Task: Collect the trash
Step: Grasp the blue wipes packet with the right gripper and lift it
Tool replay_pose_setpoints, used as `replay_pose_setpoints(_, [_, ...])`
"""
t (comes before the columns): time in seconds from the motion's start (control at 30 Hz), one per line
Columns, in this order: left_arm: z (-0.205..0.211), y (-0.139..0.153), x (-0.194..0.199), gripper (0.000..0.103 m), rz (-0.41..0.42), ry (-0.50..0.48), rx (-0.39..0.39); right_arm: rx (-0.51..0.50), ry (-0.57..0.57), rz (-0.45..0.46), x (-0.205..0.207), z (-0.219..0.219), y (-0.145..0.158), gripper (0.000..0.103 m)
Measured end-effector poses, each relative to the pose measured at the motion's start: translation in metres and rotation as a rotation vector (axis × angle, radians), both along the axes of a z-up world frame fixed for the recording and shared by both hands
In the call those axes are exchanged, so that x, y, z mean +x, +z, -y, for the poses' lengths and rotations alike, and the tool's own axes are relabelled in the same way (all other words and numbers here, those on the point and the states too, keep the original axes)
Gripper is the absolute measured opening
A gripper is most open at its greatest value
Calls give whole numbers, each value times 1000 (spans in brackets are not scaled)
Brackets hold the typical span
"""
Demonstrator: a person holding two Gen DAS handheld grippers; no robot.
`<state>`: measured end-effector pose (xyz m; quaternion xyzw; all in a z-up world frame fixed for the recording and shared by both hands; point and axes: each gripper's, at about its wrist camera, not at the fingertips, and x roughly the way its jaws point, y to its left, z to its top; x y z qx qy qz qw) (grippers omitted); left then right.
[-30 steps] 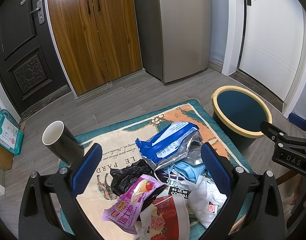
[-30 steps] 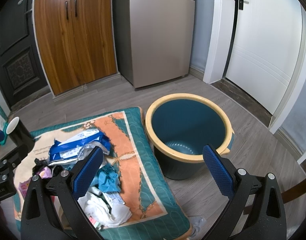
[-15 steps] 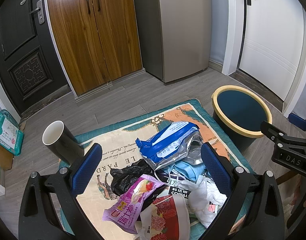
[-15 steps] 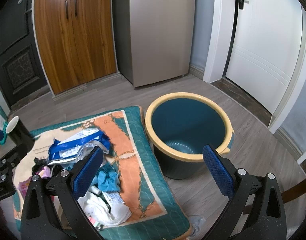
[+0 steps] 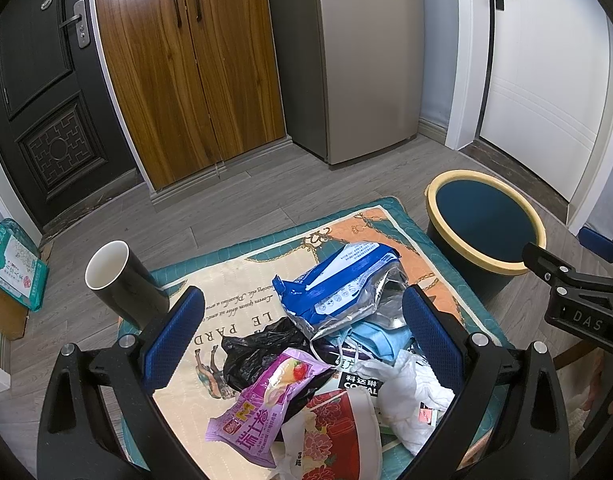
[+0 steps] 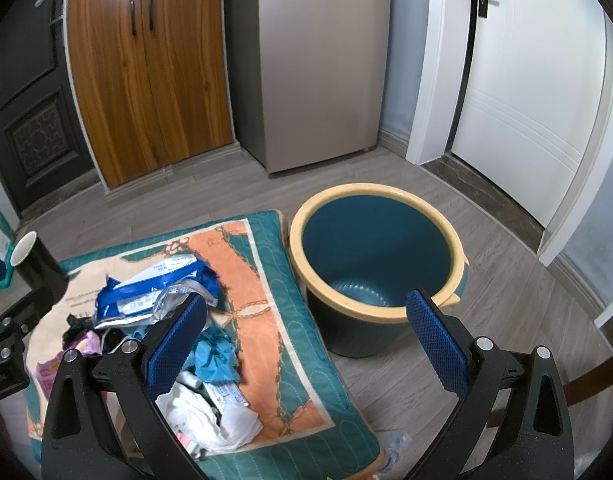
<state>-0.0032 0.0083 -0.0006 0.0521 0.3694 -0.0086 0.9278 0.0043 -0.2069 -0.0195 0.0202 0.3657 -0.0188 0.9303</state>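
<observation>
A pile of trash lies on a patterned mat (image 5: 242, 280): a blue and silver wrapper (image 5: 338, 280), a black bag (image 5: 258, 352), a purple snack packet (image 5: 262, 400), a red floral packet (image 5: 338, 432), white crumpled paper (image 5: 406, 392) and a blue mask (image 5: 382, 336). My left gripper (image 5: 302, 320) is open and empty above the pile. A dark blue bin with a yellow rim (image 6: 378, 264) stands right of the mat (image 6: 258, 320). My right gripper (image 6: 306, 328) is open and empty, in front of the bin. The pile also shows in the right wrist view (image 6: 158, 292).
A black cup with a white inside (image 5: 122, 280) stands at the mat's left corner. A wooden cabinet (image 5: 194, 72), a fridge (image 5: 366, 60), a dark door (image 5: 38, 100) and a white door (image 5: 546, 80) line the back. A green package (image 5: 14, 264) lies far left.
</observation>
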Motion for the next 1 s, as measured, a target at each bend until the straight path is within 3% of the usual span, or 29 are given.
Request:
replay_pose_setpoints(0.2, [-1,-2,2,97,9,7,26,26,32,-32,3,-4,-6,99])
replay_pose_setpoints(0.5, [-36,-5,12,97,5,82,32,116,145,-115,61,-27,-27,99])
replay_pose_setpoints(0.67, [-57,-8,16,97,-26,139,-12,213,223,-193,89,-48,-50,99])
replay_pose_setpoints(1.0, [-62,-15,21,97,-45,137,24,282,261,-305,125,-77,-90,93])
